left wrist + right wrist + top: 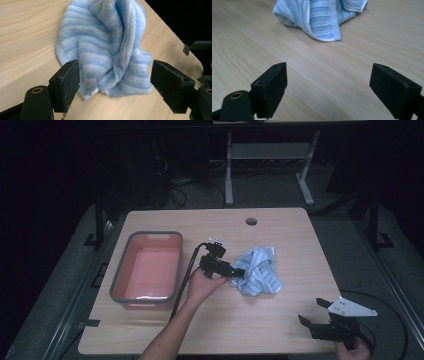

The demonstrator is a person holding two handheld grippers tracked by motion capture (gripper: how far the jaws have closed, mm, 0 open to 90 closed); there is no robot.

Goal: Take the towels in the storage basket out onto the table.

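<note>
We looked down on a pale wooden table (pixel 280 330). A crumpled blue-and-white striped towel (pixel 257 270) lay near its middle, just right of a grey tub with a pink inside (pixel 146 237), which stood toward the left edge.

Our left gripper (pixel 239 274) had its tip at the towel's left edge. In the left gripper view its jaws were spread wide, with the towel's (pixel 107 50) bunched folds sitting between the black pads (pixel 71 85) but not yet pinched.

Our right gripper (pixel 314 312) rested near the front right corner of the table, well apart from the towel, its jaws also spread and holding nothing.

We judged that the grasp was in hand. Next, the left jaws would need to close firmly on a thick fold, then lift, probably toward the tub.
</note>
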